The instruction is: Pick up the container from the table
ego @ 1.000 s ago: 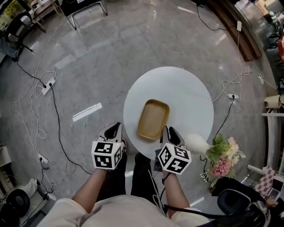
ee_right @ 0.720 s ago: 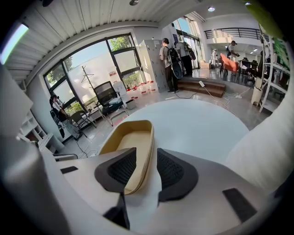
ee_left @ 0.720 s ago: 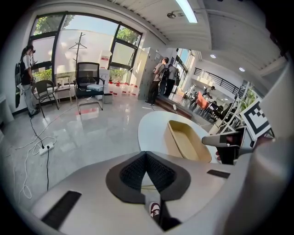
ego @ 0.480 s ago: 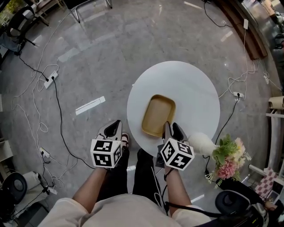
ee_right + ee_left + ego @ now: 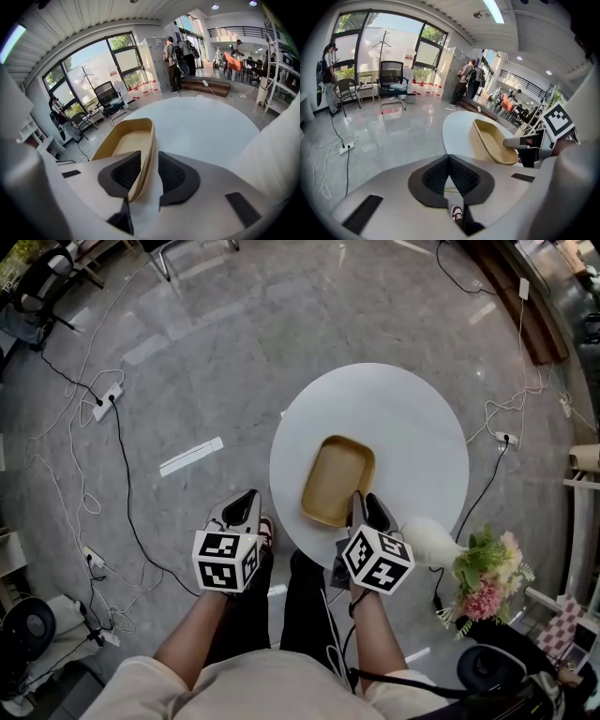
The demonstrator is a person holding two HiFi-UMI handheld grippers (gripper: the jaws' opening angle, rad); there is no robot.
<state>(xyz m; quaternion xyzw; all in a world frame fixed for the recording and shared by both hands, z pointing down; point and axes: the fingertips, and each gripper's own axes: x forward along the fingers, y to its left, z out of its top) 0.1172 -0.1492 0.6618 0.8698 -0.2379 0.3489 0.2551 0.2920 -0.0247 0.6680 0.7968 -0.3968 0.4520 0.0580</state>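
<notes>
The shallow tan rectangular container lies on the round white worktop, near its near edge. A bunch of pink and white flowers stands right of the worktop, and a white power strip lies on the floor far left.

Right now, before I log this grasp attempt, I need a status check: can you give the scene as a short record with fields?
container: tan, open-topped, empty, lying on the table
table: round, white
right gripper: jaws astride the container's near wall, just been closing, gap visible at one pad
left gripper: jaws together, nothing between them, off the table's edge above the floor
container lifted: not yet
</notes>
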